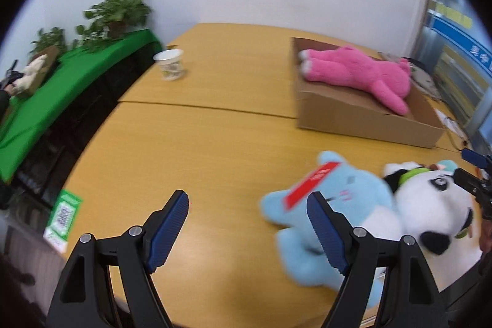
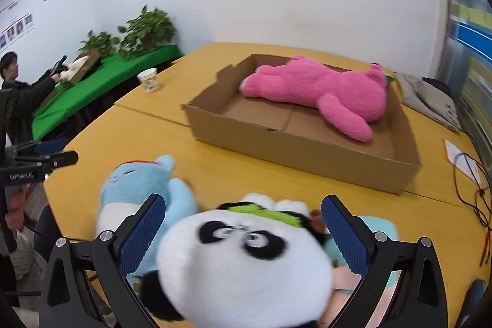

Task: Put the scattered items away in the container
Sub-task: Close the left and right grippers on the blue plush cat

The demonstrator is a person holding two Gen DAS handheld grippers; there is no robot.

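Left wrist view: the left gripper (image 1: 247, 231) stands wide with nothing between its fingers, above bare wooden table (image 1: 215, 149). The blue plush (image 1: 335, 205) lies at 4 o'clock, partly behind the right-hand finger, touching the panda plush (image 1: 430, 205) beside it. The cardboard box (image 1: 363, 119) sits at 2 o'clock, with the pink plush (image 1: 359, 73) already inside. A paper cup (image 1: 170, 65) stands at 11 o'clock, well apart from the box.

Right wrist view: the right gripper (image 2: 243, 231) is spread wide around the panda plush (image 2: 243, 260); whether the pads press on it cannot be told. The blue plush (image 2: 135, 183) lies at 9 o'clock. The cardboard box (image 2: 307, 149) with the pink plush (image 2: 319, 88) sits at 1 o'clock.

Judgement: one toy stowed; at least two remain out.

Room: white walls with posters, a green-covered bench (image 2: 101, 88) with potted plants (image 2: 147, 29), a person seated at 9 o'clock.
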